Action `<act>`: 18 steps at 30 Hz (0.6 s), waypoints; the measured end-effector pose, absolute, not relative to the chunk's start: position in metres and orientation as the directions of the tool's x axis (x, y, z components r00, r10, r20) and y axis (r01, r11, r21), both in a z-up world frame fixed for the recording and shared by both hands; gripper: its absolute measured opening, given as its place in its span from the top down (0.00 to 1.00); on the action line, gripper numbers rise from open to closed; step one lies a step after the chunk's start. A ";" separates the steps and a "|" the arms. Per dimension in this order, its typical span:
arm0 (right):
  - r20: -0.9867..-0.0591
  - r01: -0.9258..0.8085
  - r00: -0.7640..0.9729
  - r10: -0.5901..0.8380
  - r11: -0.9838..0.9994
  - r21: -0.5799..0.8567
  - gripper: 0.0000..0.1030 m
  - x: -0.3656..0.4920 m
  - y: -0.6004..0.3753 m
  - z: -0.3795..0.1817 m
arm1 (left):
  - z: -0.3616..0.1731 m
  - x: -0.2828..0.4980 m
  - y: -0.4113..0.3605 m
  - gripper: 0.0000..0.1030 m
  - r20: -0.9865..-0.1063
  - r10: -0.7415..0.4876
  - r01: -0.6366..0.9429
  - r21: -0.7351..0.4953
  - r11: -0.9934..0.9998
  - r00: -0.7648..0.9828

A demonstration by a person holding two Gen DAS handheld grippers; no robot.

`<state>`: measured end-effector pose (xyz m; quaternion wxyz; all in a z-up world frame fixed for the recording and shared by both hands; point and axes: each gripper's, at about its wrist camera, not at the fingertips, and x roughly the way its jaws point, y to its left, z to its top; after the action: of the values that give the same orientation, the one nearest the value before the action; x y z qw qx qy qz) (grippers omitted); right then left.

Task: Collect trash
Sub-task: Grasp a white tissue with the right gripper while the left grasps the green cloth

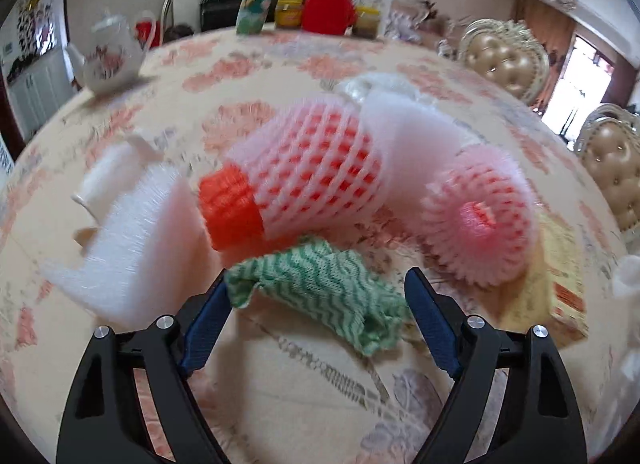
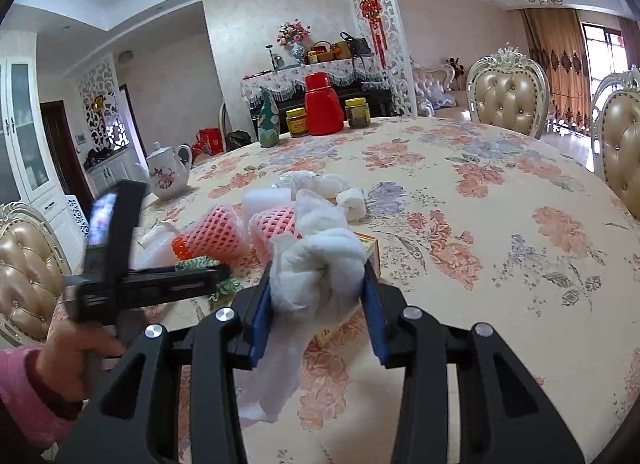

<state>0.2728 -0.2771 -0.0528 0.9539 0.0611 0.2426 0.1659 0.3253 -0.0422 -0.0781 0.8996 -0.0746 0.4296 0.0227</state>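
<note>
While our right gripper (image 2: 318, 296) clamps a tissue wad (image 2: 316, 264), our left gripper (image 1: 316, 296), jaws apart, straddles the green cloth (image 1: 320, 288); closing comes next.

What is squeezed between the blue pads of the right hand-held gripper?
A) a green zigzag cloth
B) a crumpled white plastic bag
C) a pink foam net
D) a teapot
B: the right hand-held gripper pinches a crumpled white plastic bag, while the green cloth lies on the table.

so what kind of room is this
Most likely a home dining room: a large table with a floral cloth, tufted dining chairs around it, and a teapot on top.
</note>
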 end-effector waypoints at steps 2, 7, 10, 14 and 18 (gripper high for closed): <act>-0.441 -0.293 0.826 0.352 0.936 0.198 0.61 0.272 -0.276 -0.054 | -0.079 0.330 -0.042 0.25 -0.779 -0.027 -0.107 -0.120 0.987 0.626; -0.447 -0.281 0.824 0.349 0.936 0.213 0.61 0.274 -0.282 -0.057 | -0.079 0.331 -0.048 0.57 -0.784 -0.022 -0.073 -0.086 0.994 0.621; -0.452 -0.275 0.823 0.344 0.937 0.214 0.61 0.271 -0.282 -0.058 | -0.079 0.320 -0.043 0.66 -0.776 -0.067 -0.041 -0.119 0.992 0.627; -0.477 -0.272 0.813 0.333 0.942 0.195 0.61 0.265 -0.274 -0.059 | -0.075 0.295 -0.039 0.68 -0.752 -0.119 0.009 -0.149 0.989 0.648; -0.510 -0.263 0.796 0.326 0.945 0.193 0.61 0.258 -0.266 -0.064 | -0.068 0.259 -0.039 0.68 -0.717 -0.143 0.059 -0.141 0.988 0.682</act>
<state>0.2577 -0.2663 -0.0642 0.9460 0.0564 0.2787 0.1554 0.2595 -0.0391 -0.0676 0.9156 -0.0531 0.3948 -0.0550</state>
